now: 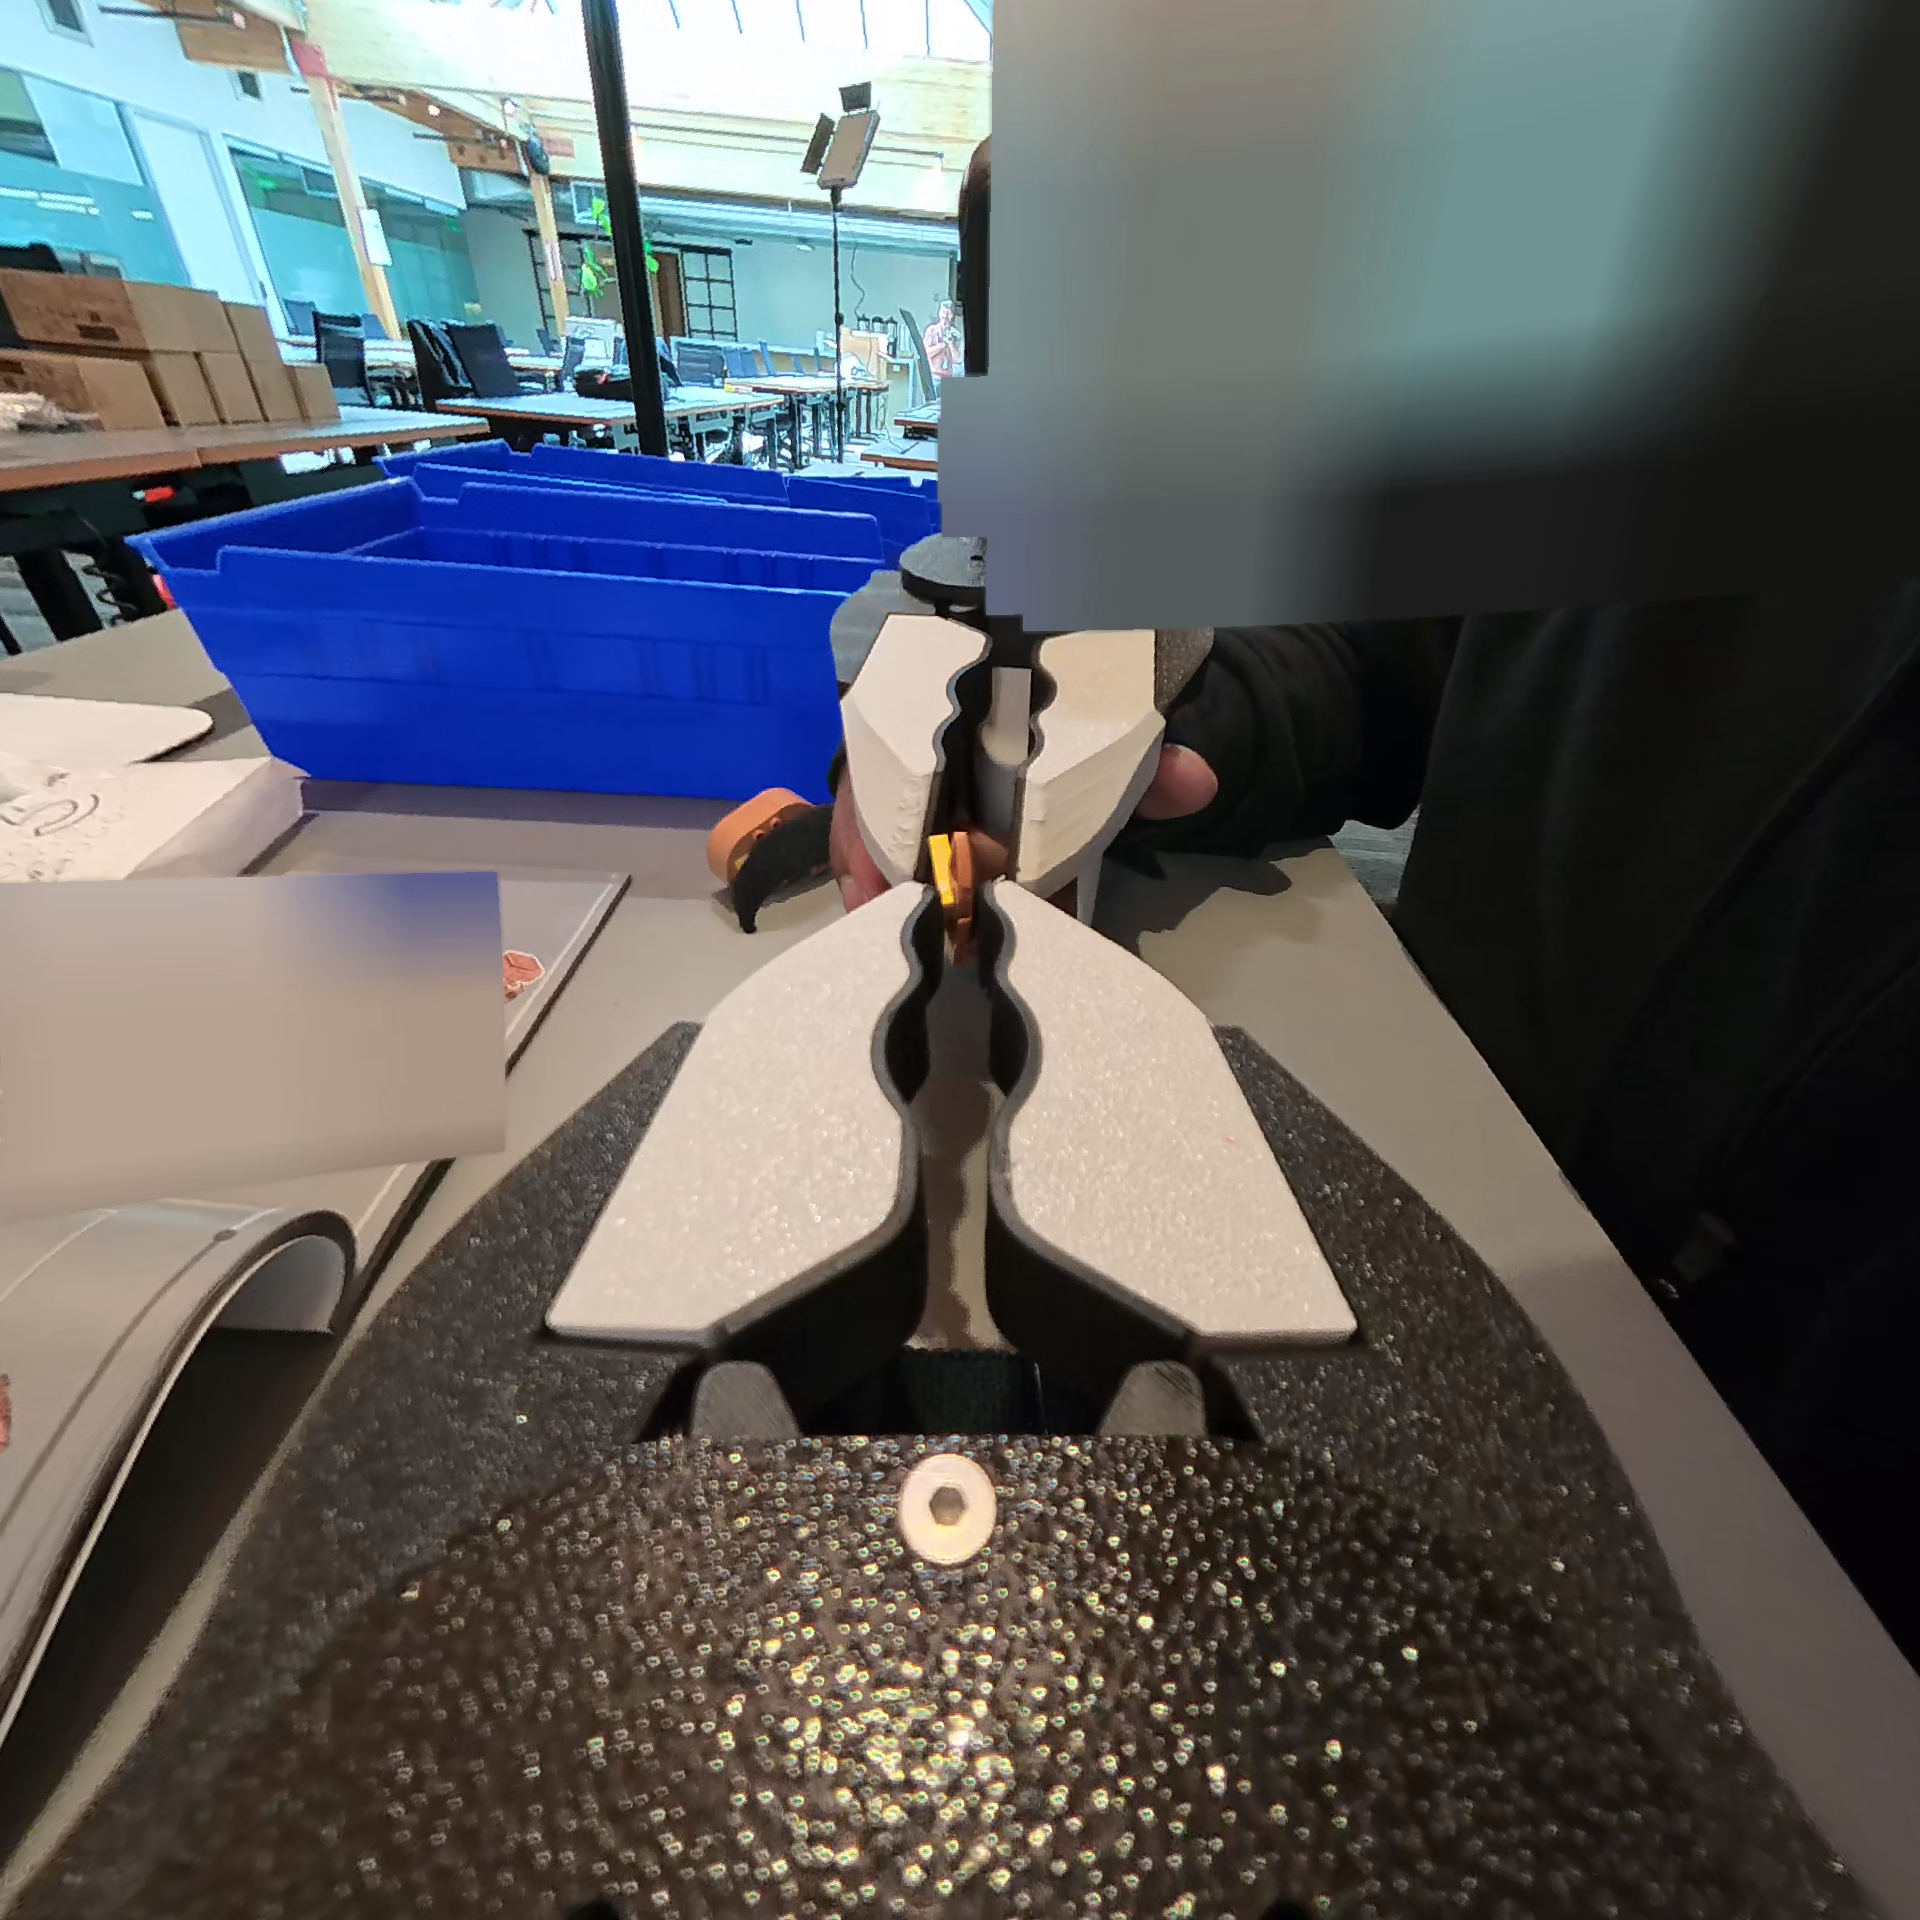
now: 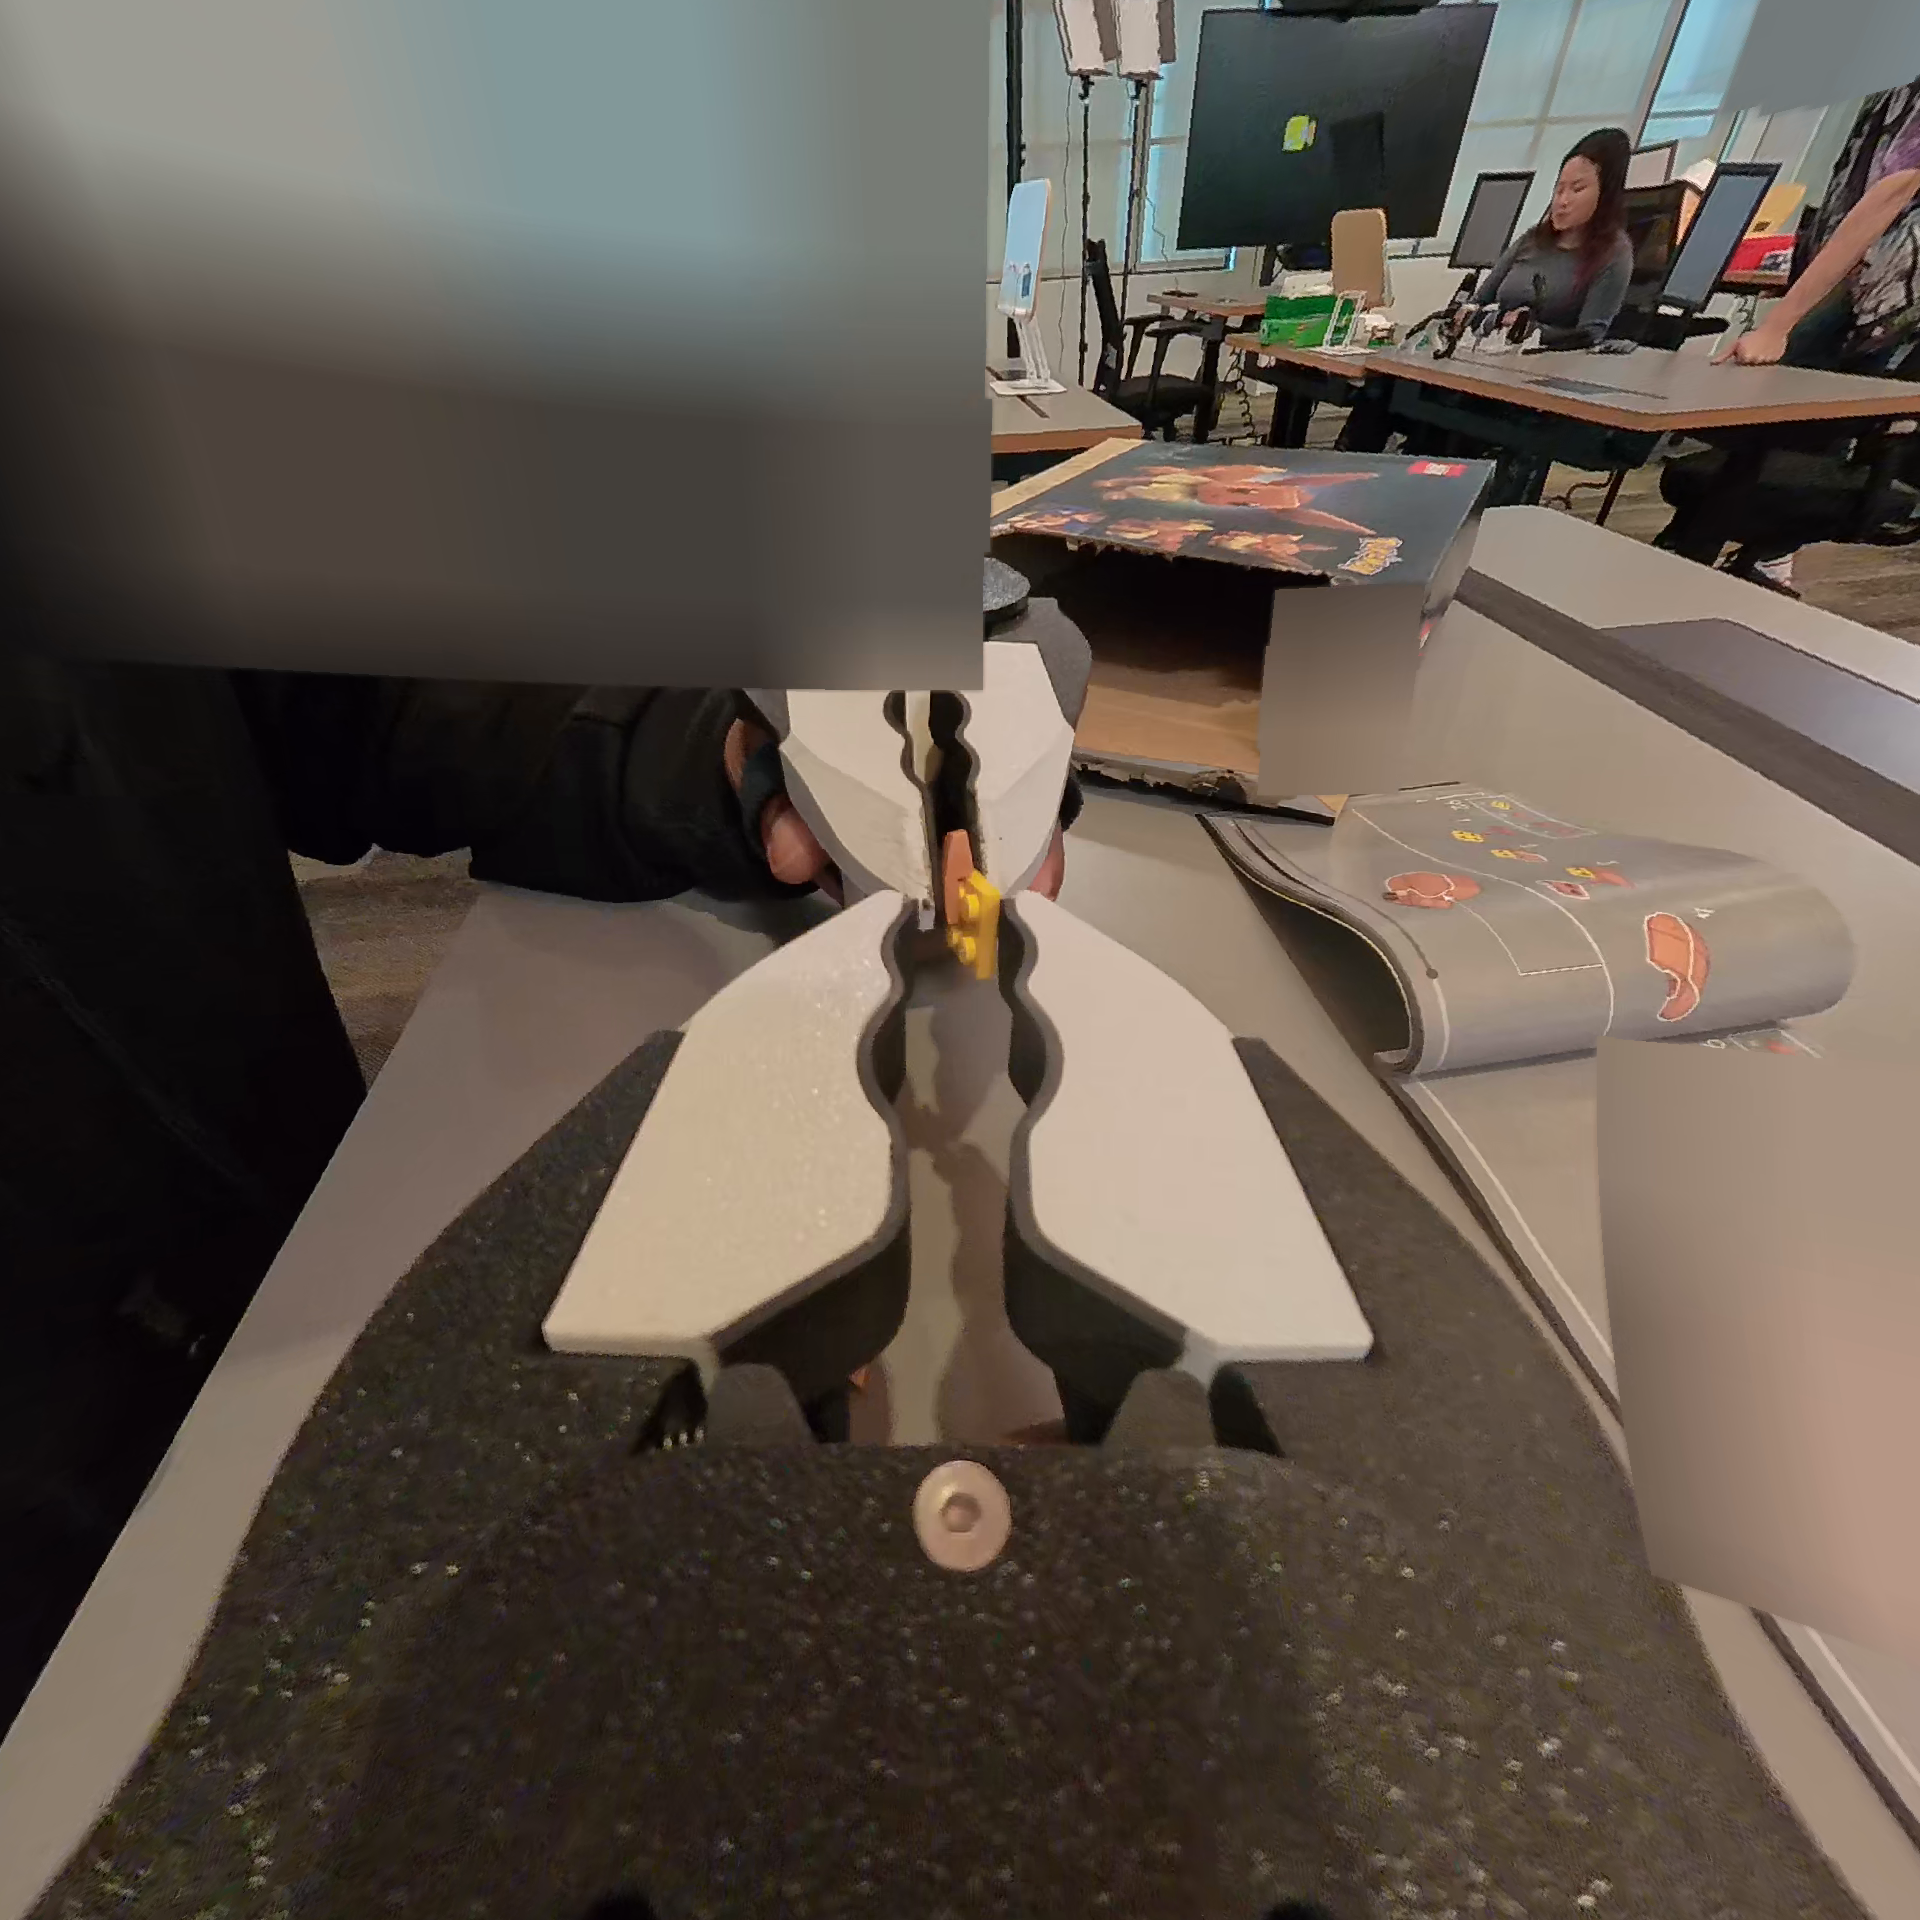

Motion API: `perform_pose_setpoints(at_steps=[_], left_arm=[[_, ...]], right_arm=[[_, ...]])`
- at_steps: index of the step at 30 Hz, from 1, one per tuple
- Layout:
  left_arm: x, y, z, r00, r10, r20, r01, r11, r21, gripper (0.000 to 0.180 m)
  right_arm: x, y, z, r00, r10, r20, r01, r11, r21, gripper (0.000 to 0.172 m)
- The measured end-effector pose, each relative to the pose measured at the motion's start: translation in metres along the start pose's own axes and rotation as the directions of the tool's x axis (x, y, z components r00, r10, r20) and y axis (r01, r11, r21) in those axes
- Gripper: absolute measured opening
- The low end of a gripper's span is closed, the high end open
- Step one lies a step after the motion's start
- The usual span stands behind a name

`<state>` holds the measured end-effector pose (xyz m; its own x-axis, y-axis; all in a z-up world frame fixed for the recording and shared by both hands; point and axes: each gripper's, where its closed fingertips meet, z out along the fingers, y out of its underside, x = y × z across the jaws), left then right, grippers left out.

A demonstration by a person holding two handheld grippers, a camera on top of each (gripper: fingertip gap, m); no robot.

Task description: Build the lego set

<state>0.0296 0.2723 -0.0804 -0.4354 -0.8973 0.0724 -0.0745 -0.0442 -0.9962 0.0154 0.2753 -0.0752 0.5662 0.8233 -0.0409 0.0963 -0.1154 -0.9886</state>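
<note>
The two claws meet nose to nose in the middle of both views, above the grey table (image 1: 1299, 1039). The left gripper (image 1: 958, 899) is nearly closed, with only a narrow slit between its white fingers. It pinches a thin orange piece (image 1: 962, 920), which stands upright and pokes out of the tips. From the other side, the same orange piece (image 2: 957, 860) sits in the jaws of the far claw, just above centre. The right gripper (image 2: 956, 914) is a little wider. It has a small yellow plate (image 2: 975, 925) between its fingertips, studs facing the left of the frame and its far edge against the right-hand finger. I can't make out how its near edge meets the other finger. The yellow plate lies flat against the side of the orange piece, so the two parts touch exactly where the claws meet. A gloved hand (image 1: 1236, 727) wraps the handle of the right claw at centre right. Behind the claws, left of centre, an orange and black built lump (image 1: 764, 842) rests on the table. Blue bins (image 1: 520, 644) stand beyond it. At the right of the right wrist view an open booklet (image 2: 1558, 935) curls on the table, and a torn cardboard box (image 2: 1247, 520) lies above it.
</note>
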Motion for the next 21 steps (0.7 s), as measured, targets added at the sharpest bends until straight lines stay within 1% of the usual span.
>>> perform_pose_setpoints(at_steps=[5, 11, 15, 21], left_arm=[[0.004, 0.001, 0.002, 0.994, 0.112, 0.014, -0.112, 0.994, -0.017, 0.006], [0.009, 0.002, 0.004, 0.967, 0.252, 0.027, -0.251, 0.967, -0.048, 0.006], [0.011, 0.002, 0.004, 0.957, 0.288, 0.018, -0.286, 0.956, -0.057, 0.006], [0.014, 0.004, 0.004, 0.95, 0.313, 0.022, -0.31, 0.947, -0.087, 0.006]], right_arm=[[-0.004, 0.001, -0.001, 0.999, -0.053, 0.01, 0.053, 0.999, -0.01, 0.013], [-0.009, 0.002, -0.002, 0.988, -0.154, 0.013, 0.155, 0.988, -0.02, 0.012], [-0.011, 0.001, -0.003, 0.981, -0.195, 0.012, 0.195, 0.981, -0.016, 0.007], [-0.012, 0.005, -0.003, 0.963, -0.269, -0.001, 0.268, 0.962, -0.051, 0.007]])
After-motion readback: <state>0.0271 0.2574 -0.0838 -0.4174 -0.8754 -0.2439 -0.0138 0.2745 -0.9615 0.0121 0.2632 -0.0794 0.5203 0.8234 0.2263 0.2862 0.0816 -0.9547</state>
